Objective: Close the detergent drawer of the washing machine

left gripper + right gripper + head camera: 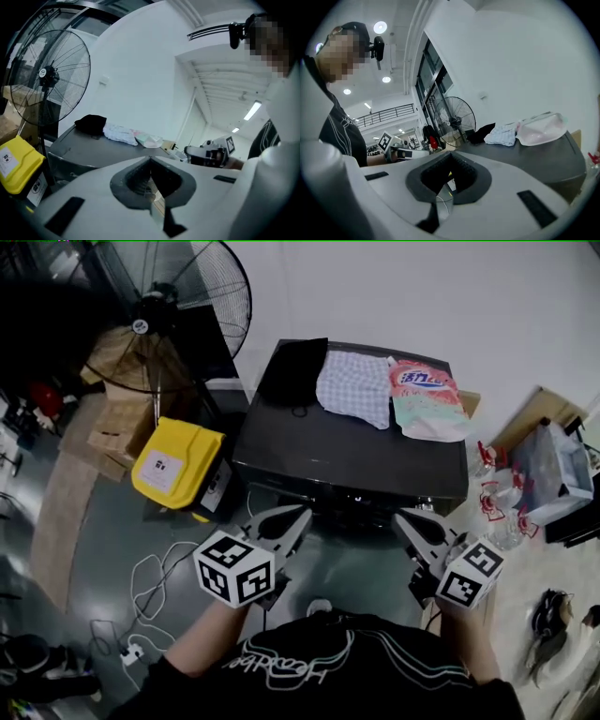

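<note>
Left hand-held gripper (300, 514) and right hand-held gripper (400, 519) hover pinched together, empty, near the washing machine's (349, 460) front edge, probably as blunt pushers for its unseen drawer.

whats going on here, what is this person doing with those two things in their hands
A person stands in front of a dark washing machine, holding the left gripper and the right gripper just short of its front edge. Both have their jaws together with nothing between them, and neither touches the machine. A black cloth, a checked cloth and a detergent bag lie on top. The drawer cannot be made out from here.
</note>
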